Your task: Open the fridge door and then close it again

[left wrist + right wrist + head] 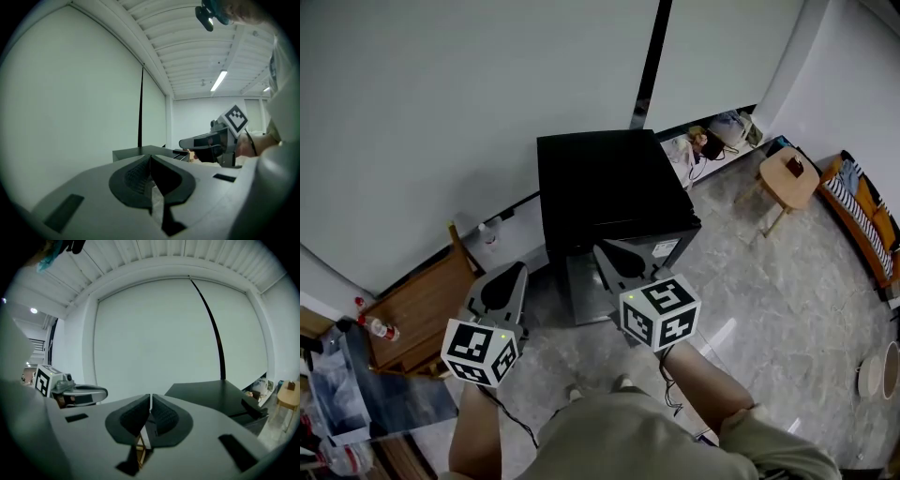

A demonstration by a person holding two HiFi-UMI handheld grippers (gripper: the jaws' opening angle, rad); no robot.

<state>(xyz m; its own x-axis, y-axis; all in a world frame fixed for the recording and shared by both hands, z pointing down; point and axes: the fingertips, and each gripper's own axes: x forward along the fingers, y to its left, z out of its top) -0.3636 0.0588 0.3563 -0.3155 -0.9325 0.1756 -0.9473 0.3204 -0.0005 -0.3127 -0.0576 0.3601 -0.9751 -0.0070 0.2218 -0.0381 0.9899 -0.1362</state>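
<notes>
Left claw [150, 158] pressed fully together with nothing between the pads, right claw [150, 397] likewise closed and empty, both held side by side in the air, nosing slightly downward. Just ahead of and below the two tips, the small black fridge [609, 183], its door [583, 292] shut, flat top reaching away toward the pale wall [441, 112]. Well off to the right claw's right, a round wooden stool [789, 178] on the marbled floor [769, 300]; left of the left claw, a low wooden cabinet [427, 309] with a bottle [382, 329] at its edge.
</notes>
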